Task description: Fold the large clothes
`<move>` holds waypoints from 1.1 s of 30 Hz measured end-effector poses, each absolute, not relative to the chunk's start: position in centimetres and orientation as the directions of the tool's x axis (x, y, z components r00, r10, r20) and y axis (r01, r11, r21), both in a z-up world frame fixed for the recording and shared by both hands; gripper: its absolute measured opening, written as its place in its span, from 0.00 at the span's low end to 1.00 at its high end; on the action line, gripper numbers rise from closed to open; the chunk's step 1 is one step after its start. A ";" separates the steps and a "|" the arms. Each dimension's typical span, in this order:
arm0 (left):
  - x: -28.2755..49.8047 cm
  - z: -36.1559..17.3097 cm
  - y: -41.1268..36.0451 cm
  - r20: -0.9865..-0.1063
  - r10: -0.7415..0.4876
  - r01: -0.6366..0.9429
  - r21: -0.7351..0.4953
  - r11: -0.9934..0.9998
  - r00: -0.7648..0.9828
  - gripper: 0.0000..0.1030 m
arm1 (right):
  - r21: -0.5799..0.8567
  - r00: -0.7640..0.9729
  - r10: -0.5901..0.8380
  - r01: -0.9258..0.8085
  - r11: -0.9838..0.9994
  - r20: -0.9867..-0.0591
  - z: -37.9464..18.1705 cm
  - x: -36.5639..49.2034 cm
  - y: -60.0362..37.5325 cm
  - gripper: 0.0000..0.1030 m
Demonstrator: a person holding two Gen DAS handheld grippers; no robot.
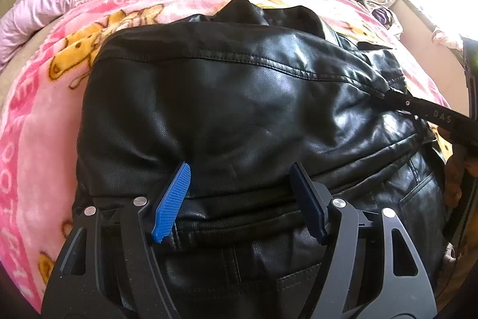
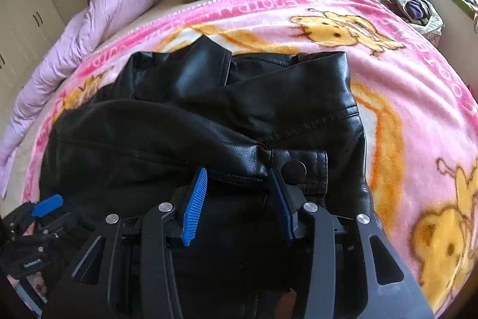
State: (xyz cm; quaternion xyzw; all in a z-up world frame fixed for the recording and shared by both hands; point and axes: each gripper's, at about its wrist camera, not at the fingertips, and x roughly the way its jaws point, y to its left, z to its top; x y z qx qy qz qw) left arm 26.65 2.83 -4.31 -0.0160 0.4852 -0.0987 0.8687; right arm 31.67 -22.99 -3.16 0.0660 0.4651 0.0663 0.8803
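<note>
Two claws (image 1: 239,178) (image 2: 237,181) over one black jacket (image 1: 239,97).

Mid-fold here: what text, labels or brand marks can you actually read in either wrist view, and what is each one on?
"DAS": pale letters on the black arm of the right gripper, at the right edge of the left wrist view.
Pink blanket: large pale letters run along its border, but upside down and bent by the lens; not readable.
Left gripper: a small white label on its body, too small to read.
Black leather jacket: no lettering visible.
</note>
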 end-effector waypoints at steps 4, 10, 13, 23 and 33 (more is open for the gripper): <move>26.4 -3.5 2.7 -0.836 -0.178 0.163 -0.108 0.981 0.519 0.59 | 0.213 0.588 0.210 -0.065 0.975 -0.781 -1.9 31.1 -23.5 0.41; 25.8 -1.7 3.2 -0.817 -0.163 0.140 -0.102 0.985 0.554 0.59 | 0.268 0.621 0.279 -0.114 0.957 -0.732 0.9 28.9 -23.8 0.51; 25.6 -1.1 3.7 -0.812 -0.154 0.109 -0.112 0.988 0.562 0.59 | 0.269 0.630 0.299 -0.145 0.952 -0.717 2.5 28.0 -23.7 0.57; 24.4 -1.6 3.7 -0.821 -0.173 0.105 -0.138 0.985 0.545 0.68 | 0.278 0.575 0.330 -0.181 0.944 -0.749 1.1 25.4 -22.6 0.60; 24.4 -3.9 4.2 -0.855 -0.173 0.082 -0.152 0.985 0.489 0.68 | 0.296 0.509 0.317 -0.125 0.947 -0.800 -2.8 25.9 -22.4 0.60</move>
